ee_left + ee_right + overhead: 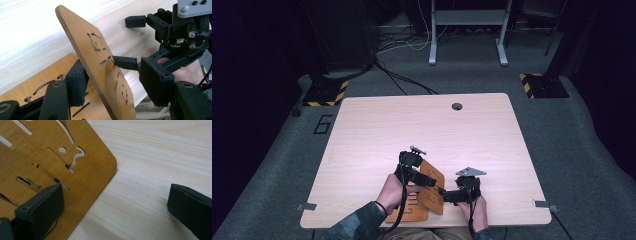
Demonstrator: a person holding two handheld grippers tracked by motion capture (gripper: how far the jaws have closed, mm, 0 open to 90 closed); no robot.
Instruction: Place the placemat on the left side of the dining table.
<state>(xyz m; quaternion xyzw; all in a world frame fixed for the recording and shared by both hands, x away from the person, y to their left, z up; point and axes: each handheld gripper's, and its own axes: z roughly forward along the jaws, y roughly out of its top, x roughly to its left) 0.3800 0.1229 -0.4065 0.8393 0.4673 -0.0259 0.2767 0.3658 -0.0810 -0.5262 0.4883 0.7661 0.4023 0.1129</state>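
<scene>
A thin wooden panel point(433, 182) with cut-out slots stands tilted on edge near the table's front. In the left gripper view this panel point(100, 57) passes between the jaws of my left gripper point(116, 82). One pad point(77, 83) sits close behind it, and the other pad point(156, 81) stands clear of its face, so the jaws are open around it. My right gripper point(122, 41) is open, one fingertip point(123, 62) touching the panel's slotted face. In the right gripper view the panel point(82, 170) lies beside the left jaw of the right gripper point(116, 205). A second slotted panel point(47, 77) lies flat beneath.
The flat panel point(409, 211) rests at the front edge of the light wooden table point(412, 125), which has a cable hole point(456, 106) at the back. Metal clips point(306, 206) point(544, 204) sit at the front corners. A desk frame point(467, 30) stands beyond on the carpet.
</scene>
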